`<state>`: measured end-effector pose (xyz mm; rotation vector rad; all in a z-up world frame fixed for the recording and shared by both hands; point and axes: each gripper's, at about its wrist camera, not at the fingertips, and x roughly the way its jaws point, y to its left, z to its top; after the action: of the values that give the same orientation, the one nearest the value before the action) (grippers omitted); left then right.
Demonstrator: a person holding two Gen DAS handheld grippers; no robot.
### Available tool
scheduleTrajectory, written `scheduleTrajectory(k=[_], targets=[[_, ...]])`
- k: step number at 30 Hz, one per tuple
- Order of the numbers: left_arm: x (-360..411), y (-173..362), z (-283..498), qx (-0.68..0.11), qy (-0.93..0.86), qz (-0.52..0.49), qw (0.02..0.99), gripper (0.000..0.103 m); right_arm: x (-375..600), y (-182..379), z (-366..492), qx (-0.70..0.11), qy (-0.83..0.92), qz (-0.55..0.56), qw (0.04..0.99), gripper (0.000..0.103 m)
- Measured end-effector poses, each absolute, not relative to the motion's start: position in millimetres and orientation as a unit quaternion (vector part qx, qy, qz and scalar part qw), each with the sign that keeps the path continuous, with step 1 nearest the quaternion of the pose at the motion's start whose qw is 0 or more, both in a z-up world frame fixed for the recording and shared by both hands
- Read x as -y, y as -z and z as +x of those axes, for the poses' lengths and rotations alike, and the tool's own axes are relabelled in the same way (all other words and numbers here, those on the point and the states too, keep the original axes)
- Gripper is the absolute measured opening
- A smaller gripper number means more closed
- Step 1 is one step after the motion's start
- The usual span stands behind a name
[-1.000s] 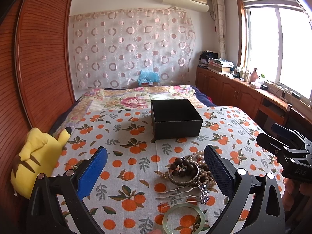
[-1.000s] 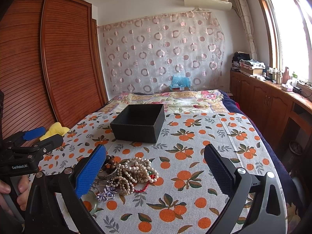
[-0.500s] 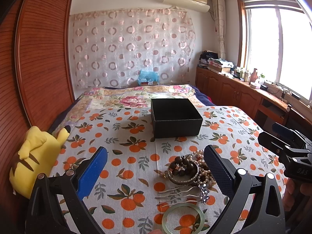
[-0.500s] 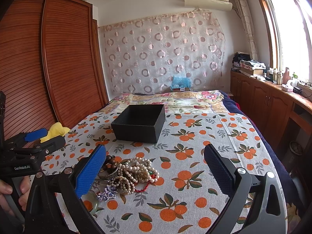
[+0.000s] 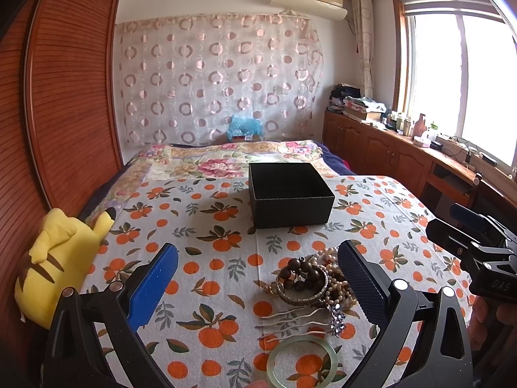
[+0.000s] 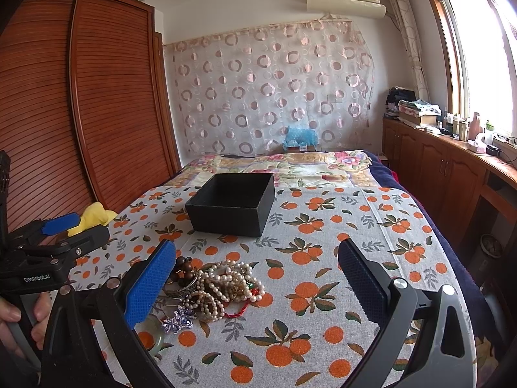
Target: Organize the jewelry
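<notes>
An open black box (image 5: 289, 194) (image 6: 232, 203) stands on the orange-print cloth. Nearer lies a jewelry pile: dark wooden beads (image 5: 299, 274), a metal bangle (image 5: 302, 294), pearl strands (image 6: 226, 283), silver hair pins (image 5: 290, 318), a crystal ornament (image 6: 177, 318) and a green jade bangle (image 5: 302, 360). My left gripper (image 5: 258, 286) is open and empty, just short of the pile. My right gripper (image 6: 257, 284) is open and empty, with the pile by its left finger. Each gripper shows in the other's view (image 5: 478, 245) (image 6: 51, 245).
A yellow plush toy (image 5: 55, 258) lies at the bed's left edge by the wooden wardrobe (image 6: 80, 113). Wooden cabinets (image 5: 404, 161) run along the right under the window. A floral quilt (image 5: 226, 161) covers the far bed.
Both grippers stay open and nearly still. The left view has shifted slightly, with the plush toy sitting a little lower left in frame.
</notes>
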<state>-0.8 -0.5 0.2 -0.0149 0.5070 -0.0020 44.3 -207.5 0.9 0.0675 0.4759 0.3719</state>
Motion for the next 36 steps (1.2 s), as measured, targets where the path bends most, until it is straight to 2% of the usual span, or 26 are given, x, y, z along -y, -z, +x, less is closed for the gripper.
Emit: scheduleTrajectory(k=[15, 20, 36], targets=[[11.0, -12.4, -3.2, -0.255, 0.002, -0.009, 0.967, 0.096, 203.4, 2.9, 44.0, -0.235, -0.184, 0.033, 0.954, 0.101], [11.4, 11.2, 3.2, -0.267, 0.003, -0.012, 0.964, 0.096, 203.8, 8.6, 45.0, -0.241, -0.183, 0.032, 0.952, 0.101], [-2.5, 41.4, 33.5, -0.331, 0.036, -0.022, 0.943, 0.096, 204.8, 33.1, 54.5, -0.271, -0.2, 0.004, 0.941, 0.101]])
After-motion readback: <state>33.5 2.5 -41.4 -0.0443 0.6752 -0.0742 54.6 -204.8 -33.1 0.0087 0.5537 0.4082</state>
